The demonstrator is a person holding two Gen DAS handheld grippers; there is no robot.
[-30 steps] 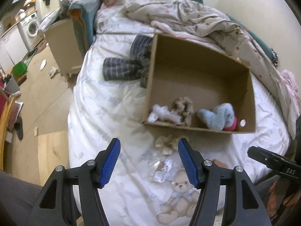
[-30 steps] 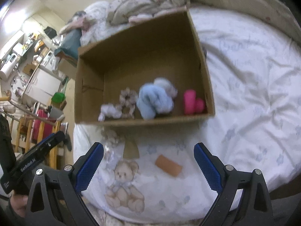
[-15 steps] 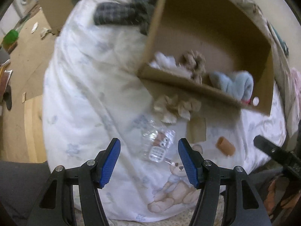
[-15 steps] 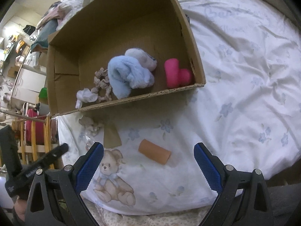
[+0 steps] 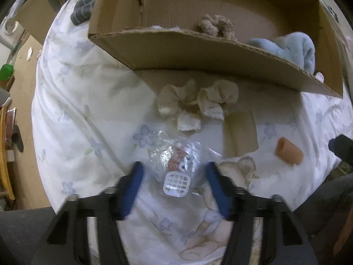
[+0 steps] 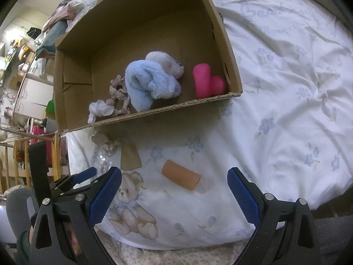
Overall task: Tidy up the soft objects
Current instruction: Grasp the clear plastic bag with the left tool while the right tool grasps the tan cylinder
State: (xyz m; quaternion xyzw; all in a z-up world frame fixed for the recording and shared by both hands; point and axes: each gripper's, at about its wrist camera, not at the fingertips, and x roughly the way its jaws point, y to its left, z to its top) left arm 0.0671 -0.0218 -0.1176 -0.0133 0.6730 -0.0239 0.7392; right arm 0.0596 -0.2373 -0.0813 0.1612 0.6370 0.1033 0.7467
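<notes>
Several soft toys sit in the box [image 6: 229, 50] — my left gripper [image 5: 175, 181] and right gripper [image 6: 174, 193] gape empty over the plastic bag [image 5: 176, 156] and tube [image 6: 181, 175].

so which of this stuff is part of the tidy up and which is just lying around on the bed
Part of the job:
- cardboard box
- blue plush
- cream scrunchie
- orange tube
- plastic-wrapped item
- left gripper
- right gripper

Just lying about:
- plaid cloth
- green container
</notes>
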